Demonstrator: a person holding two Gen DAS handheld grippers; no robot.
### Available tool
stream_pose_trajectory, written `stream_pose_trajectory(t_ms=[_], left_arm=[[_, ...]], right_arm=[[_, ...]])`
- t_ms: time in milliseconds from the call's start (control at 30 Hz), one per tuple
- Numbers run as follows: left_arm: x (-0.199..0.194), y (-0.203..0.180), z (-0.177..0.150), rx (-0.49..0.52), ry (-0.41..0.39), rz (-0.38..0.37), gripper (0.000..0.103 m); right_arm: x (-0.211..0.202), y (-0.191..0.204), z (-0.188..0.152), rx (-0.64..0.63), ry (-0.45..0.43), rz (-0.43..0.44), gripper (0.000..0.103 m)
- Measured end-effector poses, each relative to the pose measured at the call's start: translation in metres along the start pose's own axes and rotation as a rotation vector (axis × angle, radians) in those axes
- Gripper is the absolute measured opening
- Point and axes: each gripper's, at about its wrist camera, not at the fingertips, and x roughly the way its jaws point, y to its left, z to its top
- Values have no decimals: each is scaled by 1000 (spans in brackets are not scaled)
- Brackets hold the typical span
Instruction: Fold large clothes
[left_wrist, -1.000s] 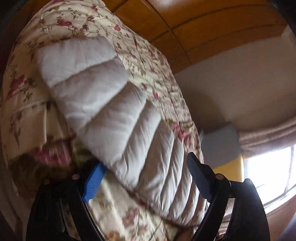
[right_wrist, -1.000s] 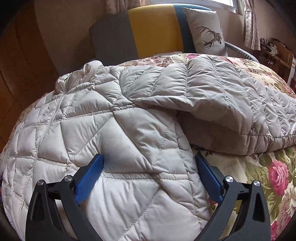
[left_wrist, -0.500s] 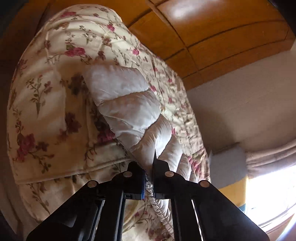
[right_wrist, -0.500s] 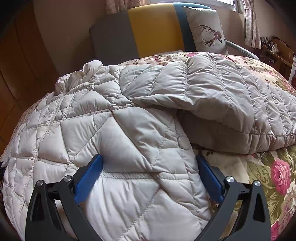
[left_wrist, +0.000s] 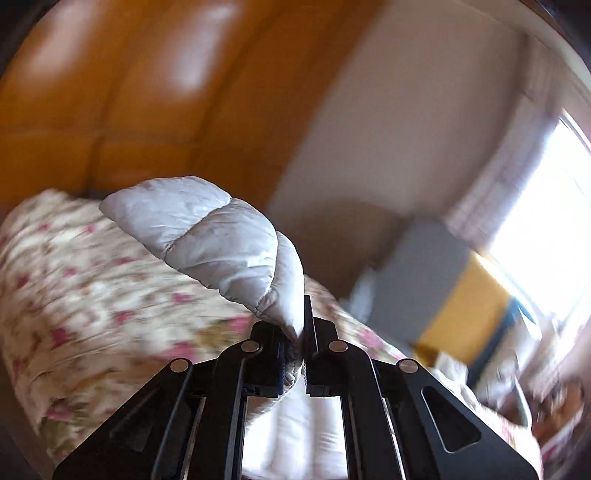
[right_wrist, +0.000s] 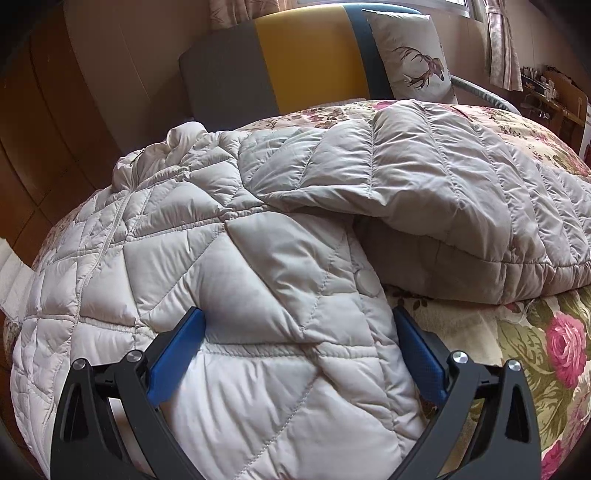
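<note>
A pale grey quilted down jacket (right_wrist: 266, 266) lies spread on a floral bedspread (right_wrist: 546, 354), one sleeve (right_wrist: 454, 206) folded across to the right. My right gripper (right_wrist: 299, 339) is open, its blue-padded fingers (right_wrist: 177, 354) straddling the jacket's lower front. In the left wrist view my left gripper (left_wrist: 301, 343) is shut on the jacket's other sleeve (left_wrist: 218, 236) and holds its end lifted above the bedspread (left_wrist: 92, 295). That view is motion-blurred.
A grey, yellow and blue headboard (right_wrist: 295, 59) stands behind the bed, with a deer-print cushion (right_wrist: 417, 59) against it. Wooden wardrobe panels (left_wrist: 129, 92) are on the left, and a bright curtained window (left_wrist: 546, 229) on the right.
My left gripper closed on the sleeve end and has lifted it up off the bedspread, swinging the view toward the wall. The right gripper has stayed open over the jacket.
</note>
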Motion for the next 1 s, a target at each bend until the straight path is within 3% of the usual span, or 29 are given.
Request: stream_pose_trajectory(t_ms=[167,267,467,633,867,1000], left_arm=[[9,-84,-23,186,67,-122,4],[14,-134,-49,328,112,-156,4],[42,-212,-138,685,266,-197,4],[49,-233,-207,929,299,-187,4],[42,-242,-261,1154,290,-264,4],[37,-243,-281,1258,298,-273,23]], right_arm=[[0,0,0,0,0,0,100],[1,0,0,3,0,1,100],[2,-1,0,5,0,4,100],[3,-1,0,6,0,5,100],[4,-2,-1,7,2,6,100],[4,-2,-1,8,2,7,100]])
